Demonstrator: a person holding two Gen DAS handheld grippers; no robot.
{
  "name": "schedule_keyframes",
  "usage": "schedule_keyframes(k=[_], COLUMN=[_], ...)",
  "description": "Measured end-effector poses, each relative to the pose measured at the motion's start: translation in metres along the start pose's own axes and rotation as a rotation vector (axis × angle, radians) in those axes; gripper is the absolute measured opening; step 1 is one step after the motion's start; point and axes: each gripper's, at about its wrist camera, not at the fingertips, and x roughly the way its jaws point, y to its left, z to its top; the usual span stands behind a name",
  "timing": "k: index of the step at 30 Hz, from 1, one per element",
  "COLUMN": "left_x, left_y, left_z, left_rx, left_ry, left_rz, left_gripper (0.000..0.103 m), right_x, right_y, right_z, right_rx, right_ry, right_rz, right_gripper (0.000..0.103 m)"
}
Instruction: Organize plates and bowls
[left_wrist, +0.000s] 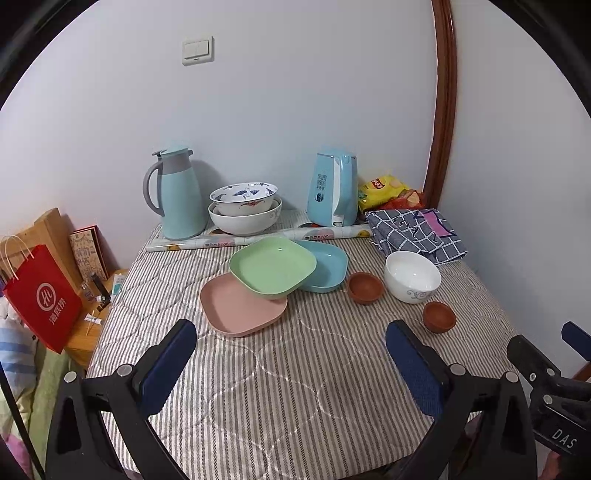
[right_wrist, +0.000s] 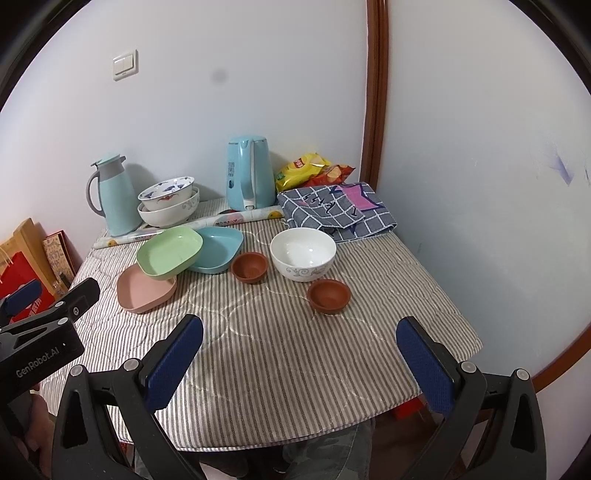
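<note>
Three shallow plates, pink plate (left_wrist: 242, 308), green plate (left_wrist: 272, 266) and blue plate (left_wrist: 325, 265), lie overlapped mid-table; they look light, stiff and smooth, best pinched at a free rim. The white bowl (right_wrist: 303, 254) and two brown bowls (right_wrist: 249, 267) (right_wrist: 329, 296) appear harder and breakable. Left gripper (left_wrist: 291, 363) and right gripper (right_wrist: 300, 363) hover wide apart and empty, near the table's front edge, short of all dishes.

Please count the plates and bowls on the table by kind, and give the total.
Square plates: 3: green plate, blue plate, pink plate
Small brown bowls: 2
White bowl, standing alone: 1
Stacked bowls at the back: 2: patterned bowl, large white bowl
Total: 8
</note>
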Motion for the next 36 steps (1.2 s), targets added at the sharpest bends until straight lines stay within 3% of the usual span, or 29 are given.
schedule_keyframes(k=[20,36], left_x=[0.041,0.108], left_y=[0.010,0.059], left_z=[0.051,0.073], left_rx=[0.028,-0.037], left_ry=[0.025,0.098], left_rz=[0.023,0.058], left_gripper=[0.103,0.103], right_x=[0.027,0.096], right_y=[0.004,0.021], right_z=[0.043,0.074], right_rx=[0.023,0.038], right_ry=[-0.003,0.079], right_rz=[0.010,0.085], right_gripper=[0.103,0.103])
